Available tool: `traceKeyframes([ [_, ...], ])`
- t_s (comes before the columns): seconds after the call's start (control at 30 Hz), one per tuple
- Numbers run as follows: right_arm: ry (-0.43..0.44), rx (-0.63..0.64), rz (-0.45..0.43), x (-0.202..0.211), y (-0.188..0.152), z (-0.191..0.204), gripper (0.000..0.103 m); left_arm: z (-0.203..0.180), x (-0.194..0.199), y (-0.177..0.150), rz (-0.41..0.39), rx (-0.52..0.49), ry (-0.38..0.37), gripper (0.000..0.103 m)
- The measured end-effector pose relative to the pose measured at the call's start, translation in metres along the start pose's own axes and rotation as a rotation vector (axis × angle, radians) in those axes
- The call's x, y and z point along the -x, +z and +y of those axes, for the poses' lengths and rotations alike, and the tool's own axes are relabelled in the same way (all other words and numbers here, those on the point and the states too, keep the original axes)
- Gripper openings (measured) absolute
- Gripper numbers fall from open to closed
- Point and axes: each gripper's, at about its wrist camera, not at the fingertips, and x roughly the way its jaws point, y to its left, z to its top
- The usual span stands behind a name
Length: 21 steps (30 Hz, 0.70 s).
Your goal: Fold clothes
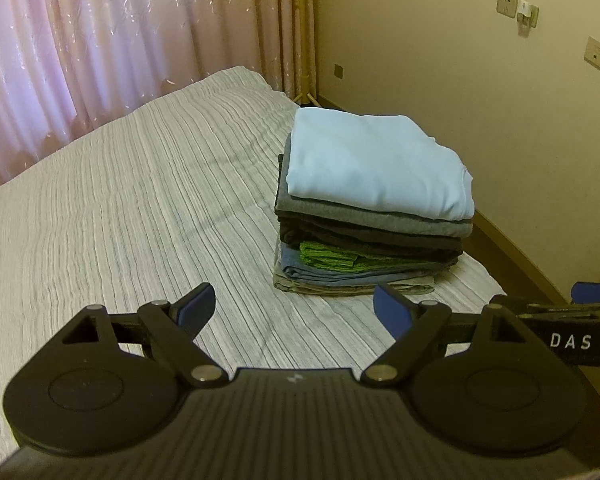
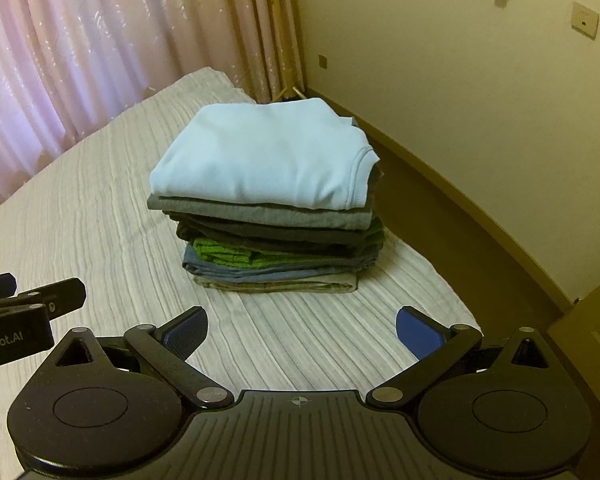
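Your left gripper [image 1: 294, 308] and right gripper [image 2: 302, 330] both hang spread and empty; the stack of clothes [image 2: 268, 200] lies ahead on the bed [image 1: 120, 200], nearer your right.

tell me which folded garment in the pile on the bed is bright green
The bright green ribbed garment, low in the stack of folded clothes. It sits beneath the dark grey layers and above the blue one; the pale blue top is the topmost.

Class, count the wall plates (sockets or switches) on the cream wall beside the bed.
3 show in the left wrist view: one upper plate with a white plug-in device beside it, one lower right plate, one small dark plate low near the curtain. Others may lie out of frame.
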Motion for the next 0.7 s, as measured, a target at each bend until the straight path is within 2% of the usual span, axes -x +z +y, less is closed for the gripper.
traceKeyframes([
  [0.7,0.008,-0.001,0.043,-0.021,-0.007,-0.008,0.103,-0.008,-0.019,-0.009,0.039,-0.018,0.001,0.084],
])
